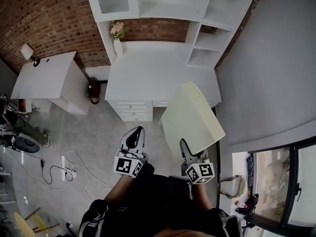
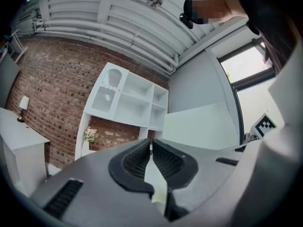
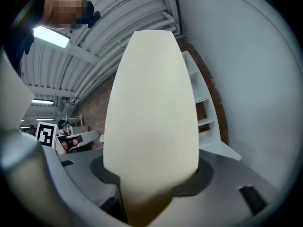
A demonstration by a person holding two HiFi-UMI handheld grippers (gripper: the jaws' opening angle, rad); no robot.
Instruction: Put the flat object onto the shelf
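A large cream flat board (image 1: 190, 118) is held in the air in front of the white desk (image 1: 148, 78), tilted, with my right gripper (image 1: 190, 154) shut on its near edge. In the right gripper view the flat board (image 3: 154, 112) fills the middle and rises out of the jaws. My left gripper (image 1: 134, 139) hangs to the board's left, shut, with nothing between its pads (image 2: 163, 161). The white shelf unit (image 1: 163, 9) stands above the desk against the brick wall; in the left gripper view the shelf unit (image 2: 128, 98) shows its empty cubbies, with the flat board (image 2: 201, 126) to its right.
A vase of pink flowers (image 1: 117, 36) stands at the desk's back left. A drawer block (image 1: 132, 110) sits under the desk. A second white table (image 1: 47, 78) with a lamp (image 1: 28, 53) is at left. Cables and a power strip (image 1: 66, 172) lie on the floor. A grey wall (image 1: 266, 68) runs along the right.
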